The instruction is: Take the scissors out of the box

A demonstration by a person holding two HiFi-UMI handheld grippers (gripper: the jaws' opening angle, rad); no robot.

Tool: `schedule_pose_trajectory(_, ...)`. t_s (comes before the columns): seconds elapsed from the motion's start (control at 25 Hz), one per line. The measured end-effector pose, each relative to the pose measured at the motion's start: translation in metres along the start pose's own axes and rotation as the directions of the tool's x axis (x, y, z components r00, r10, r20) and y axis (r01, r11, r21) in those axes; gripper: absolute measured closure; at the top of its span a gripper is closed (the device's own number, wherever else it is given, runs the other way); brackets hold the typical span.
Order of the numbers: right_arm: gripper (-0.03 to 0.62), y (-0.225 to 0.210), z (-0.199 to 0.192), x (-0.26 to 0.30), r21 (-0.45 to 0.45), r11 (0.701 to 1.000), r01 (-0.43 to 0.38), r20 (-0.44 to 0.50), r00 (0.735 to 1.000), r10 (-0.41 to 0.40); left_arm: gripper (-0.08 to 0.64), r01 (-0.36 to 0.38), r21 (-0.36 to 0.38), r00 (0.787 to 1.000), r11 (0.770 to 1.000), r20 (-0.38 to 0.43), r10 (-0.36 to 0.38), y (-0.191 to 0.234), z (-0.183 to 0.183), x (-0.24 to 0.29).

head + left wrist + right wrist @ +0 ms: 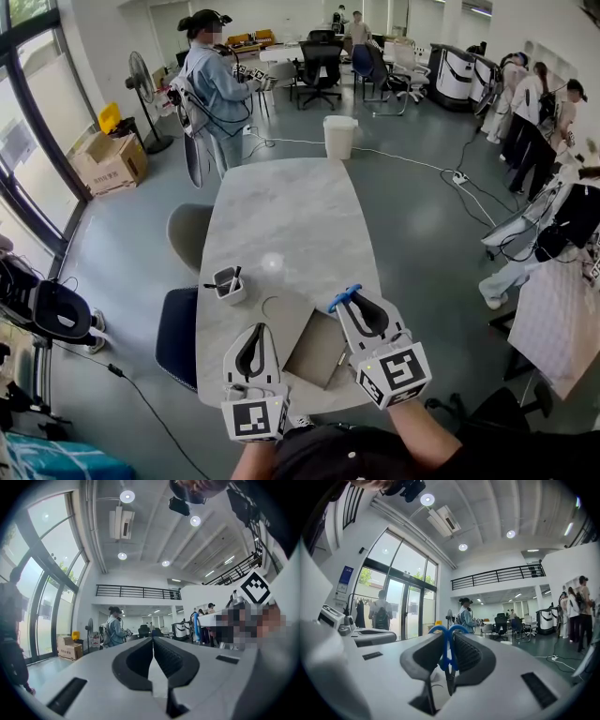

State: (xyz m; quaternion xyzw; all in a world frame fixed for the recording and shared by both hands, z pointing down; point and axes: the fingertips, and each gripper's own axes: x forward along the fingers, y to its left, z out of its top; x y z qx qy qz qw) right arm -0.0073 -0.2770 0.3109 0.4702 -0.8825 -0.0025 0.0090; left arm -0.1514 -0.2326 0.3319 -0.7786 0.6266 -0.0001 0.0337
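A pair of scissors with blue handles is clamped between the jaws of my right gripper, held level above the table. In the right gripper view the blue handle loops stick out past the fingertips and the blades run back between the pads. The flat brown box lies open on the table's near edge, just left of and below that gripper. My left gripper hovers to the left of the box with its jaws pressed together and nothing between them.
A small white pen holder stands on the marble table left of the box. Chairs sit along the table's left side. A white bin stands beyond the far end. Several people stand further off in the room.
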Motion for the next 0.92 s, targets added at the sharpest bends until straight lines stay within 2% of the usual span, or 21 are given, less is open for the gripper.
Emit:
schedule_pose_trajectory(0.44,0.523,-0.002,0.008,-0.002,0.008,1.000,0.023,0.041,0.999,-0.023,0.543,0.007,-0.002,1.000,1.000,-0.003,-0.007,0.000,0.005,0.000)
schedule_pose_trajectory(0.92,0.523,0.010,0.003,-0.002,0.018,1.000,0.013,0.030,0.999,-0.013,0.543,-0.005,-0.002,1.000,1.000,0.001,0.005,0.009,0.007,-0.009)
